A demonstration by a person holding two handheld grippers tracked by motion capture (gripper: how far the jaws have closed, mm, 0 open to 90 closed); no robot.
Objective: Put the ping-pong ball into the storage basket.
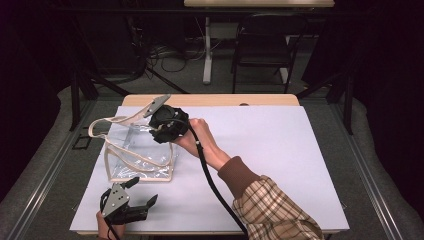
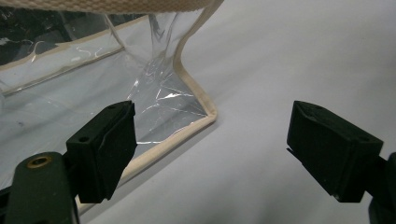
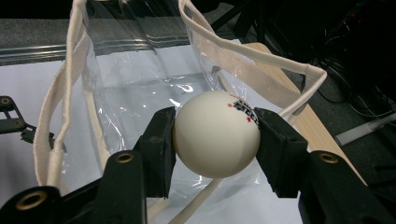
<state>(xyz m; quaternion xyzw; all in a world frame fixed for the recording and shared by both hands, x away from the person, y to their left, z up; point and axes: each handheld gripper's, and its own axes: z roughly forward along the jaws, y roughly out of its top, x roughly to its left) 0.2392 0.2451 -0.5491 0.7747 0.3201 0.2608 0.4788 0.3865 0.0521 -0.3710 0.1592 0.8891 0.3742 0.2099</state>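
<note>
Right gripper [image 3: 215, 140] clamps a white plastic ball with a small printed mark [image 3: 215, 133]; we hold it at the mouth of the clear, cream-trimmed tote bag [image 1: 142, 150], apparently for dropping in. Bag lies long axis toward us, mouth far. Left gripper [image 2: 212, 154] waits wide, just beside its near corner.

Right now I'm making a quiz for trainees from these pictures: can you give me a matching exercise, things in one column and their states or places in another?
Things:
1. white ball
2. clear bag
3. left gripper
4. right gripper

States:
A. jaws apart, holding nothing
B. lying on the white table, cream trim
C. squeezed between two black jaws
D. shut, at the bag's mouth

Pairs: 1-C, 2-B, 3-A, 4-D
</note>
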